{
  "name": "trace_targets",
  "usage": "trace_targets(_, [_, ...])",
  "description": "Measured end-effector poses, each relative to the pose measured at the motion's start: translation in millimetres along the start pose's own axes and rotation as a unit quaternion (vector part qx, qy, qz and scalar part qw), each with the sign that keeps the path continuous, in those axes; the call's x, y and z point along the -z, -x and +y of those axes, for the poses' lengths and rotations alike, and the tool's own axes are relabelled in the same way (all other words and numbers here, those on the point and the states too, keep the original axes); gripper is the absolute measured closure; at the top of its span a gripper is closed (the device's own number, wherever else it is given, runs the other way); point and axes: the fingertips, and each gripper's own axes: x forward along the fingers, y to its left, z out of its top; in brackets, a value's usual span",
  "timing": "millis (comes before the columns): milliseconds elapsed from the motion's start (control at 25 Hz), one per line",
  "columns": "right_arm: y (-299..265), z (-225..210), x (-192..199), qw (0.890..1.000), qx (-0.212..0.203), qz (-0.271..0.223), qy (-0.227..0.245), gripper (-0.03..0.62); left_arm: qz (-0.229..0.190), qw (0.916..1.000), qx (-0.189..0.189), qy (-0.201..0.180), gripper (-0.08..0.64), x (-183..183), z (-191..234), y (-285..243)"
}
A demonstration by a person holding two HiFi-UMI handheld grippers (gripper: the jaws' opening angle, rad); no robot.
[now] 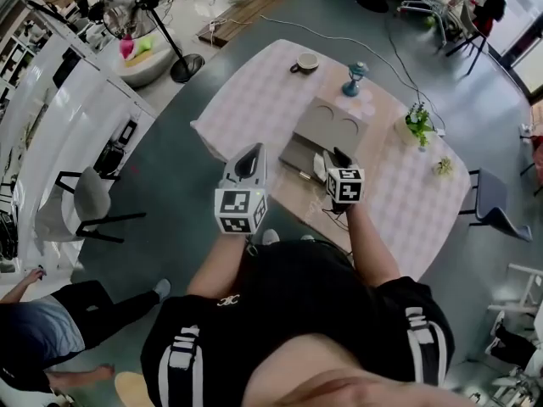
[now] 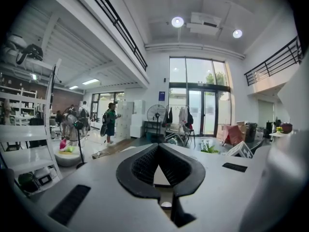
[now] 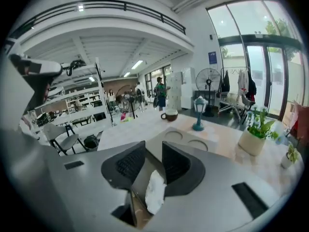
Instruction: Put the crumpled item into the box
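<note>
Right gripper (image 3: 153,154): forearm extended over the near edge of the table (image 1: 254,83), claw tilted down above the open box (image 1: 327,130); jaws stand apart, gripping nothing. The crumpled item (image 3: 155,191), white, lies inside the box, below the gap between those jaws. Left gripper (image 2: 158,146): held roughly level beside the near edge; jaws together, empty.

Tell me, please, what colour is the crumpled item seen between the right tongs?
White. The crumpled item shows best in the right gripper view.
</note>
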Motion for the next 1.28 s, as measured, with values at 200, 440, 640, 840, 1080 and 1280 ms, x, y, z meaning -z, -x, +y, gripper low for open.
trace_targets(200, [39.3,-3.4,-68.3,0.996,0.01,-0.092,-0.001,0.497,-0.005,0.9998,0.018,-0.001,0.569,-4.2,-11.1,-7.7])
trace_targets(440, [101.6,-9.2,-137.0,0.977,0.046,-0.209,0.005,0.589,-0.012,0.9992,0.037,-0.004,0.569,-13.8,-24.8,-16.6])
trace_targets(640, [142.5,-8.4,-165.0,0.957,0.068,-0.279,0.039,0.589,-0.014,0.9986,0.05,-0.007,0.569,-14.2,-32.7,-24.9])
trace_targets(840, [159.4,-2.9,-170.7,0.952,0.056,-0.298,0.034,0.589,-0.018,0.9979,0.061,-0.014,0.569,-18.5,-38.7,-29.2])
trace_targets(1080, [158.8,-7.9,-171.2,0.952,0.064,-0.299,0.026,0.59,-0.022,0.9974,0.066,-0.018,0.569,-22.4,-40.6,-34.1])
trace_targets(1280, [156.2,-10.5,-169.4,0.953,0.068,-0.295,0.018,0.589,-0.021,0.9973,0.069,-0.018,0.569,-22.3,-39.9,-36.8])
